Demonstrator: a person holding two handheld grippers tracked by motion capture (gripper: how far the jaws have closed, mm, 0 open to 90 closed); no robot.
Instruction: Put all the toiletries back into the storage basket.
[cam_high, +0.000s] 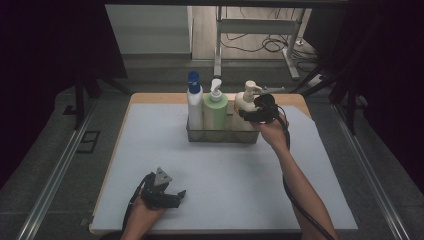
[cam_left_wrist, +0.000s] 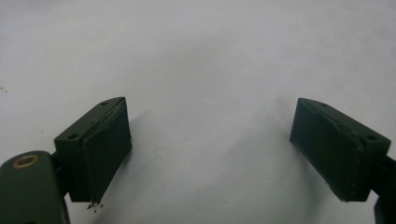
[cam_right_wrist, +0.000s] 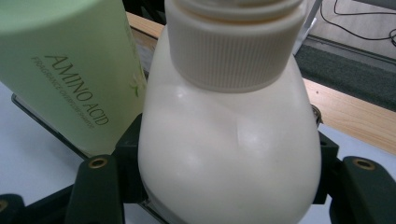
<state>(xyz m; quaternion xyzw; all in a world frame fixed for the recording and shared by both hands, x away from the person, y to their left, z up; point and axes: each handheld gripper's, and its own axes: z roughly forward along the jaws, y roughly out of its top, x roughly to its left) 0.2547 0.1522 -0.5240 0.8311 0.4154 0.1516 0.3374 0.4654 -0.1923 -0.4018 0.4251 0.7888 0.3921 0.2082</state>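
Cream pump bottle (cam_right_wrist: 224, 154) sits at right end of clear basket (cam_high: 222, 135), our right gripper (cam_high: 257, 112) clamped round its shoulder. Green Amino Acid bottle (cam_high: 215, 111) crowds it, blue-capped bottle (cam_high: 194, 102) beyond. Left gripper (cam_left_wrist: 210, 154) spread wide, nothing between, over grey mat (cam_high: 225, 170).

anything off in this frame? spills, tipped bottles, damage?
Nothing stands out. Three bottles stand upright in the basket; the right gripper is closed on the cream pump bottle. The left gripper rests open on the mat. No spills.
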